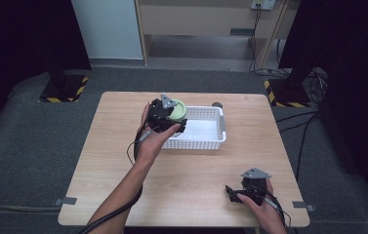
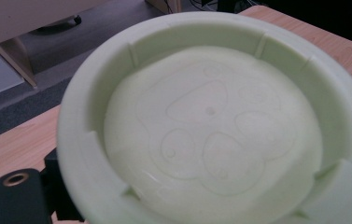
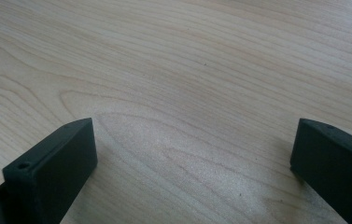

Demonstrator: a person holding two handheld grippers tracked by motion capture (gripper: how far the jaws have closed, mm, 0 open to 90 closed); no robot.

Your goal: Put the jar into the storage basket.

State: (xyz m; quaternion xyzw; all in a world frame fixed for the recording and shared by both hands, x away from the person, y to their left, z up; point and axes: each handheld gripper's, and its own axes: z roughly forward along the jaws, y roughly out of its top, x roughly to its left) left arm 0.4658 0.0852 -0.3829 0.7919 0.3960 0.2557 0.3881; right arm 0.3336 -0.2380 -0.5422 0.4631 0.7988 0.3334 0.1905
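Wooden table [image 1: 191, 170] carries a white perforated basket [image 1: 206, 139] toward its far side. Left gripper [image 1: 164, 116] sits at the basket's left end, clamped on a pale green round dish [image 1: 177, 110] held over that end; the left gripper view shows a paw-print relief inside the dish [image 2: 211, 126]. Right gripper [image 1: 242, 191], well nearer than the basket, rests near the table's front edge with its jaws spread wide over bare wood.

High view overlooks the whole table [image 1: 191, 170]; both gripper views sit close (1 nearly touching the tabletop).
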